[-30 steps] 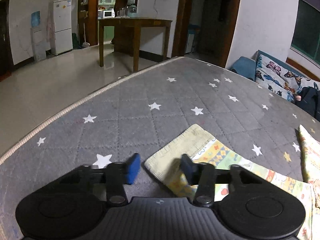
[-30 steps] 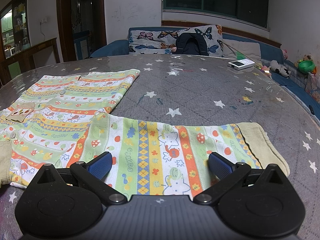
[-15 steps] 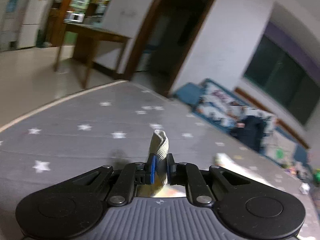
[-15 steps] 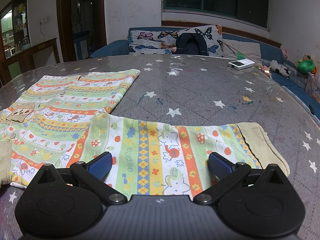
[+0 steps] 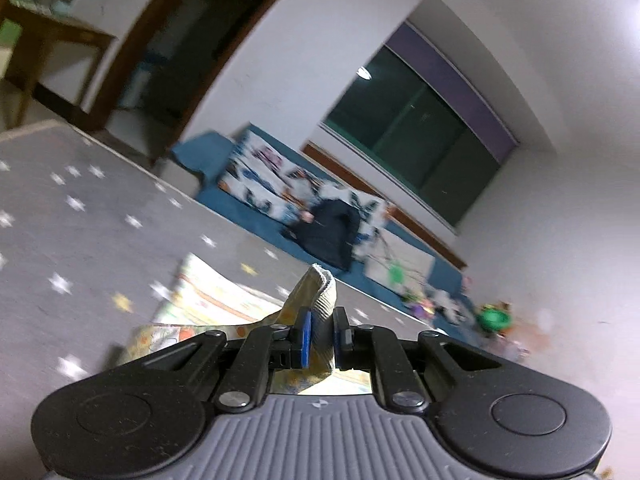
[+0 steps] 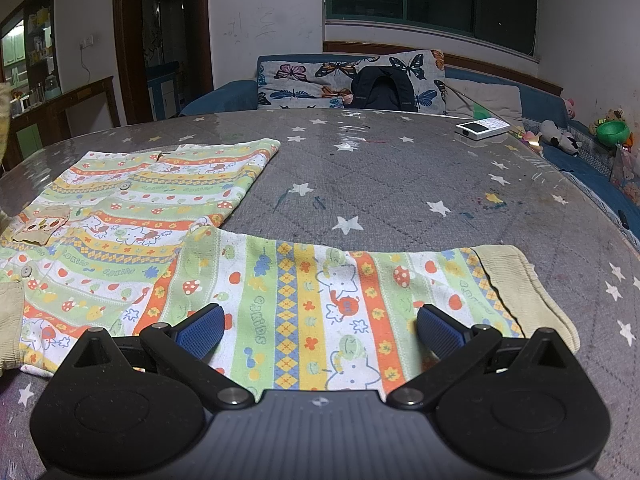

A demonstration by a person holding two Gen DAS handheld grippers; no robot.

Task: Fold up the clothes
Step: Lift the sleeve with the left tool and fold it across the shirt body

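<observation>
A child's striped patterned shirt (image 6: 132, 216) lies flat on the grey star-print surface (image 6: 380, 172). Its right sleeve (image 6: 320, 300) stretches toward a beige ribbed cuff (image 6: 524, 288). My right gripper (image 6: 320, 326) is open, hovering over that sleeve, one finger on each side of its middle. My left gripper (image 5: 320, 338) is shut on the other beige ribbed cuff (image 5: 318, 304) and holds it lifted above the surface; the sleeve hangs below it. The shirt body also shows blurred in the left wrist view (image 5: 204, 296).
A white device (image 6: 482, 127) lies at the far right of the surface. A blue sofa with butterfly cushions (image 6: 344, 84) and a dark backpack (image 6: 382, 88) stands behind. Toys (image 6: 612, 132) sit at the right. A wooden table (image 5: 48, 40) stands far left.
My left gripper closed on the left sleeve cuff, lifted it off the surface and swung to the right, tilting. My right gripper has not moved.
</observation>
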